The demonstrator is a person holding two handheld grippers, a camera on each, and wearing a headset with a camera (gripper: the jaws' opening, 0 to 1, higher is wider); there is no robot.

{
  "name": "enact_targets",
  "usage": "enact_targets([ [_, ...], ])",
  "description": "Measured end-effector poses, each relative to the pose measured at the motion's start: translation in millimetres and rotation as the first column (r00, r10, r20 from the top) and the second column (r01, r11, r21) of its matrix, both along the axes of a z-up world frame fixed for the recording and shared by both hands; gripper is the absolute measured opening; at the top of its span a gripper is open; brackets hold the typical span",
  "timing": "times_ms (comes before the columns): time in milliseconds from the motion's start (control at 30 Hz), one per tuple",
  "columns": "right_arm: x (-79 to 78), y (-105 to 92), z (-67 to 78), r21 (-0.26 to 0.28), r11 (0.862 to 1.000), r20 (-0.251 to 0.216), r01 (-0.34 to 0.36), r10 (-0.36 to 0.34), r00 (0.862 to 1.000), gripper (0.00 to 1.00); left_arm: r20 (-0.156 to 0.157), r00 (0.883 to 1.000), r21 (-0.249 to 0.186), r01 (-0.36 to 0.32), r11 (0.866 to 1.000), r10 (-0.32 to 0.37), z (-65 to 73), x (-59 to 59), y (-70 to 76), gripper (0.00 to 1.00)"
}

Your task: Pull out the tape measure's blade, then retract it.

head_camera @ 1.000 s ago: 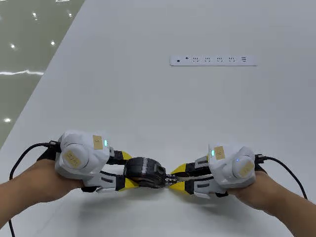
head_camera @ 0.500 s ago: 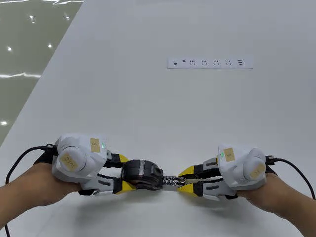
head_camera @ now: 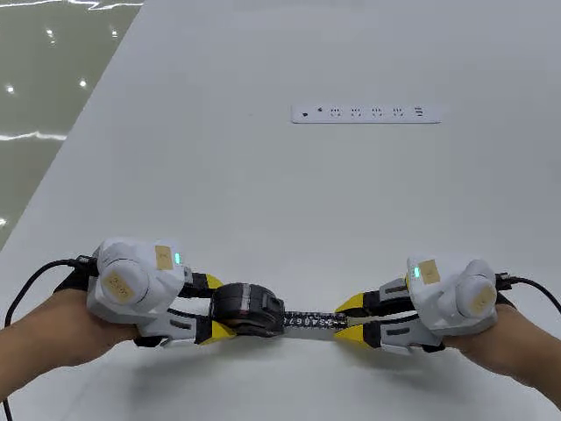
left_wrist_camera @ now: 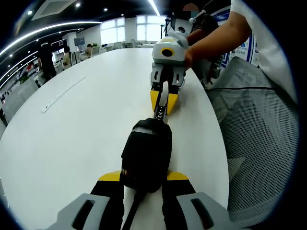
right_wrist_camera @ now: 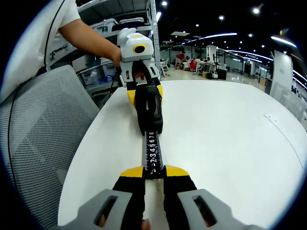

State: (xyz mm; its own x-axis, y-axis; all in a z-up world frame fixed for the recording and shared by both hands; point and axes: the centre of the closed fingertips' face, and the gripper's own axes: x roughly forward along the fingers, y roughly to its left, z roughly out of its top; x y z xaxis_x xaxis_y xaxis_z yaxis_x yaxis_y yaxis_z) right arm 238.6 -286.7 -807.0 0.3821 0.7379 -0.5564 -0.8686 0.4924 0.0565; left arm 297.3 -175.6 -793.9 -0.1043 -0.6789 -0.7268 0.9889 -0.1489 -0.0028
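While left gripper (head_camera: 216, 308) clamps case (head_camera: 251, 309), right gripper (head_camera: 350, 319) pinches blade (head_camera: 308, 320), near table edge (right_wrist_camera: 88, 158)

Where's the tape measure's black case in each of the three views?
Head view: case, bottom, left of centre.
Left gripper view: case, lower centre, between that view's own jaws.
Right gripper view: case, upper centre, at the blade's far end.
Shared landmark: the white power strip.

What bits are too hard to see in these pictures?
Blade tip: right gripper view, hidden between jaws of the right gripper.
Tape measure case rear: left gripper view, covered by jaws of the left gripper.
Power strip markings: head view, too small.
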Motion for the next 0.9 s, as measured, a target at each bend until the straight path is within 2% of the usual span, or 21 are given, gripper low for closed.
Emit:
enact_targets([
  [167, -4.3, -13.1, 0.5, -0.008, 1.000, -0.002, 0.017, -0.017, 1.000, 0.11, -0.008, 1.000, -0.001, -0.005, 1.000, 0.005, 0.1, 0.4, -0.2, 0.27],
  [900, -30.6, -65.1, -0.1, -0.063, 0.996, -0.034, 0.062, -0.064, 0.997, 0.11, -0.008, 1.000, 0.002, -0.003, 1.000, 0.003, 0.1, 0.0, -1.2, 0.27],
])
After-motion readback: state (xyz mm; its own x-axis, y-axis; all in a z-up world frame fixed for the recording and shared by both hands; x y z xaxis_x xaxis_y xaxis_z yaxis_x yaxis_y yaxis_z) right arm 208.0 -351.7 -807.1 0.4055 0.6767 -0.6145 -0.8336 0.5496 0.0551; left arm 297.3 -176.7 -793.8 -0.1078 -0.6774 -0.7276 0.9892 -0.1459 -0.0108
